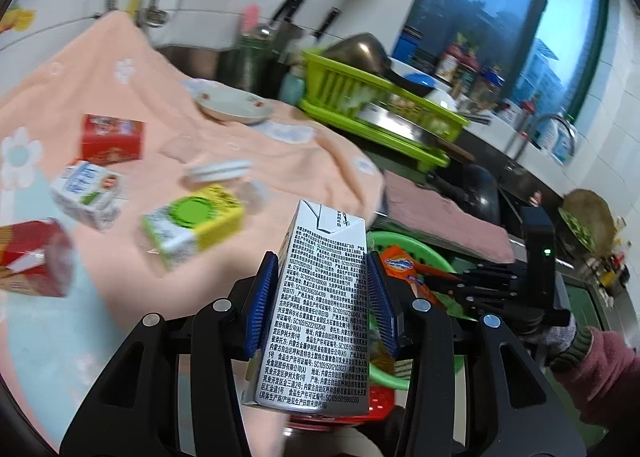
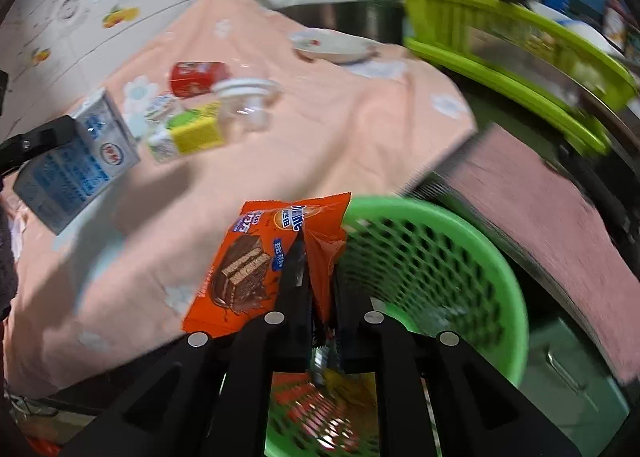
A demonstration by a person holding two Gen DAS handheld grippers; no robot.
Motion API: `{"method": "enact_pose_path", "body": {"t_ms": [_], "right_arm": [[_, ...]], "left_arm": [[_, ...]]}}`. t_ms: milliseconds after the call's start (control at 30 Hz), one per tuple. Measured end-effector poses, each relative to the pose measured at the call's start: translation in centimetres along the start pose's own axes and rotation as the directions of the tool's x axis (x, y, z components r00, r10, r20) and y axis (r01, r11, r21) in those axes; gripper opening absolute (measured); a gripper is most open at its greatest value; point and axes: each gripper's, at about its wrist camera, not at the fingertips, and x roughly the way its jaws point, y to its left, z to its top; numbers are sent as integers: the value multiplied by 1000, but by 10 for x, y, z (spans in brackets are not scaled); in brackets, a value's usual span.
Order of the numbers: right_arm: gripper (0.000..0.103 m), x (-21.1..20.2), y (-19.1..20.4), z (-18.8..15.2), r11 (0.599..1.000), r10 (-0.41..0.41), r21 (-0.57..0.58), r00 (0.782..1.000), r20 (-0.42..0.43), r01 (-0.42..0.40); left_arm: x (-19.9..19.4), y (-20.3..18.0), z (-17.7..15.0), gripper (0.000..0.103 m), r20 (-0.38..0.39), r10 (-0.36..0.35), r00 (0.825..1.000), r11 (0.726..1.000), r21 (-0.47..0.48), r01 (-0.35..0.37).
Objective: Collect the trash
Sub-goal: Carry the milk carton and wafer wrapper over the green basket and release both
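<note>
The left gripper squeezes a silver milk carton between its two blue pads, low in the middle of the left wrist view; the carton stands nearly upright and is covered in small black print. The right gripper is almost fully closed and pinches an orange wafer snack wrapper at the bottom middle of the right wrist view. The wrapper hangs at the left rim of a green plastic basket, which fills the lower right of that view. More trash lies on a peach flowered cloth in the upper left: a yellow and green carton, a white milk box, and a red box. A white plate sits farther back, beside a lime green dish rack.
</note>
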Motion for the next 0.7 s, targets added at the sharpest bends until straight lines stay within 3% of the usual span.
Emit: {"method": "enact_pose_path", "body": {"t_ms": [167,300,700], "right_arm": [[18,-3,-28,-20,997,-54,48,998,-11,55],[42,-4,-47,-30,991,-83,101,996,-16,84],[75,-25,-72,-46,985,-108,139,994,23,104]], "left_arm": [[26,-33,-5,45,-34,-48,998,998,25,49],[47,-54,-8,45,-62,-81,995,996,35,84],[114,-84,-15,45,-164,-133,978,991,1,135]]}}
